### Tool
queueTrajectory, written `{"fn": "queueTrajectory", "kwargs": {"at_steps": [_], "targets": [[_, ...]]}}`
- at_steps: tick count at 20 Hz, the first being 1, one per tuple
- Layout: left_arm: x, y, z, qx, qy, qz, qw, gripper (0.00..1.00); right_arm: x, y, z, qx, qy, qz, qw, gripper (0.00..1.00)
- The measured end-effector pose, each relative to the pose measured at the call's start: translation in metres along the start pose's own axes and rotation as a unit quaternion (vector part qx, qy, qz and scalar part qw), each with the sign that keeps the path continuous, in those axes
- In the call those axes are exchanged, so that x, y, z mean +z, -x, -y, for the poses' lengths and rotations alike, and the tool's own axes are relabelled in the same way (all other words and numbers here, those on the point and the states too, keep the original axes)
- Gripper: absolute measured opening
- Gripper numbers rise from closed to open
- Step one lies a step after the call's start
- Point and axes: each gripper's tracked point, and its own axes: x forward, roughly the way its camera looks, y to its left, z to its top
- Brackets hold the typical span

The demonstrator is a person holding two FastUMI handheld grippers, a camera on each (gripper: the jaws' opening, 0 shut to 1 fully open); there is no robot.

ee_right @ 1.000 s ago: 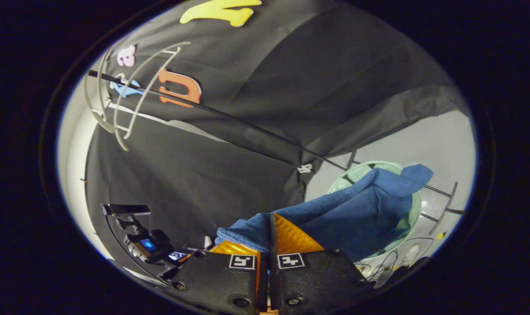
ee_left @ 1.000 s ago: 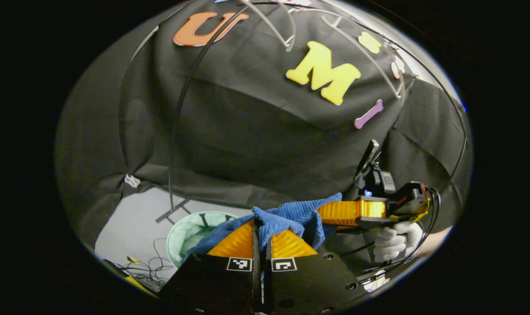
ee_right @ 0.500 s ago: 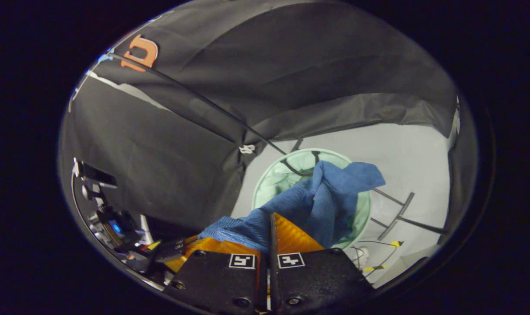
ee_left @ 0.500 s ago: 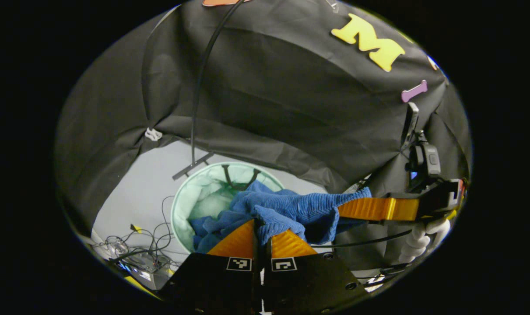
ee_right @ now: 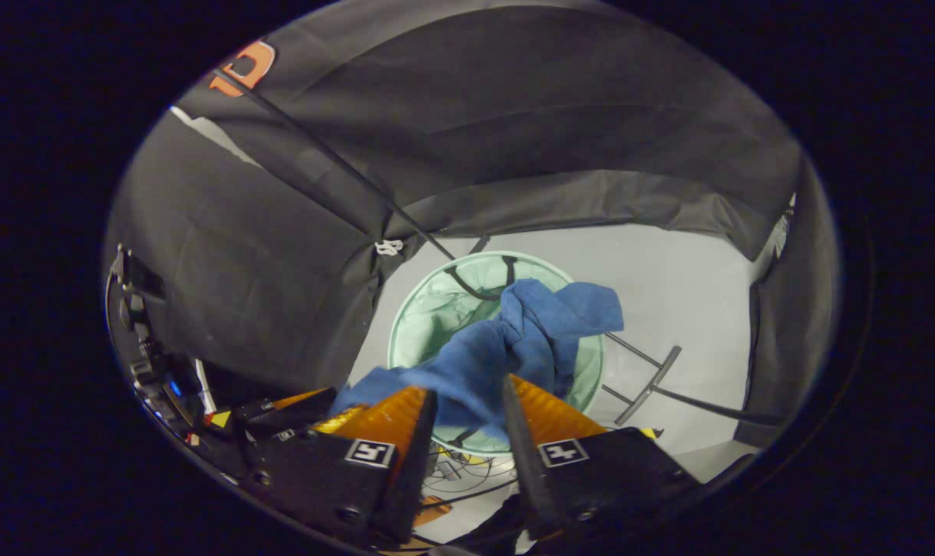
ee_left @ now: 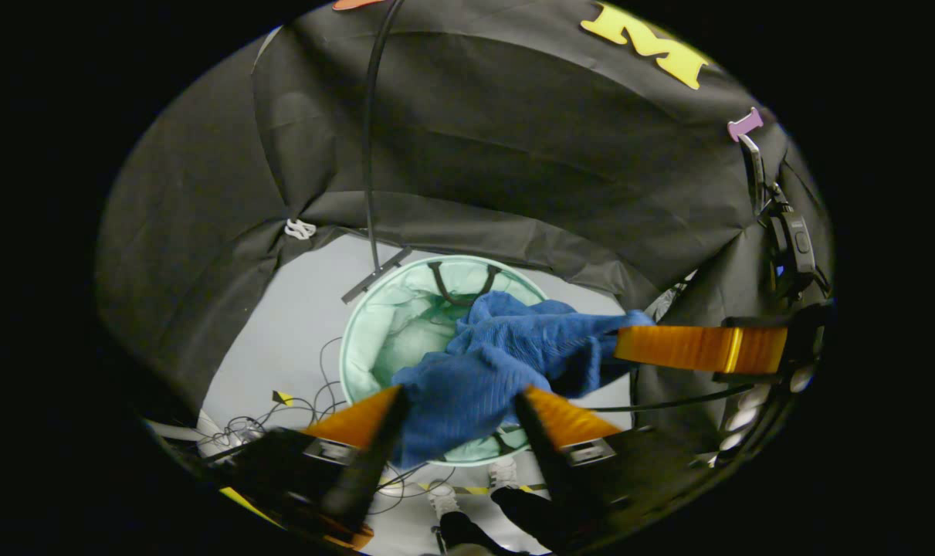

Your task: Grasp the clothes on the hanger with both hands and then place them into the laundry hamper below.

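With both my left gripper (ee_left: pixel 455 401) and right gripper (ee_right: pixel 467 401) spread open, the blue ribbed cloth garment (ee_left: pixel 498 363) hangs between their fingers, seemingly unpinched, directly above the pale green round fabric hamper (ee_right: pixel 428 309) below.

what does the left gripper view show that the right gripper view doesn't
Left gripper view: the right gripper side-on against the blue cloth, plus shoes on the floor. Right gripper view: the rack's T-shaped foot beside the hamper. Both: the cloth drooping over the green hamper, with each gripper's own fingers spread open.
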Motion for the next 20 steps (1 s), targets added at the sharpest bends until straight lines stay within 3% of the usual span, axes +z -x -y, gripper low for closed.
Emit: {"fn": "queueTrajectory", "kwargs": {"at_steps": [2, 4, 10, 14, 17, 19, 20], "targets": [[0.006, 0.0, -0.007, 0.016, 0.009, 0.01, 1.0, 1.0, 0.007, 0.004, 0.018, -0.012, -0.018, 0.013, 1.0, 0.7], [0.003, 0.001, -0.011, 0.018, 0.016, 0.01, 1.0, 0.97, 0.011, 0.006, 0.027, -0.028, -0.022, 0.022, 0.999, 0.77], [-0.004, 0.018, -0.015, 0.033, 0.005, 0.017, 0.999, 1.0, 0.0, 0.018, 0.03, -0.041, 0.003, 0.038, 0.998, 0.75], [0.017, 0.064, -0.002, 0.036, -0.02, 0.07, 0.997, 0.97, 0.003, 0.058, 0.011, -0.04, 0.038, 0.091, 0.994, 0.75], [0.043, 0.124, 0.006, 0.048, -0.072, 0.144, 0.986, 0.97, 0.011, 0.116, -0.008, -0.043, 0.076, 0.165, 0.982, 0.75], [0.059, 0.174, 0.019, 0.048, -0.105, 0.199, 0.973, 1.0, 0.016, 0.17, -0.022, -0.048, 0.122, 0.229, 0.965, 0.75], [0.068, 0.199, 0.028, 0.046, -0.115, 0.228, 0.966, 0.96, 0.022, 0.192, -0.027, -0.052, 0.141, 0.263, 0.953, 0.76]]}}
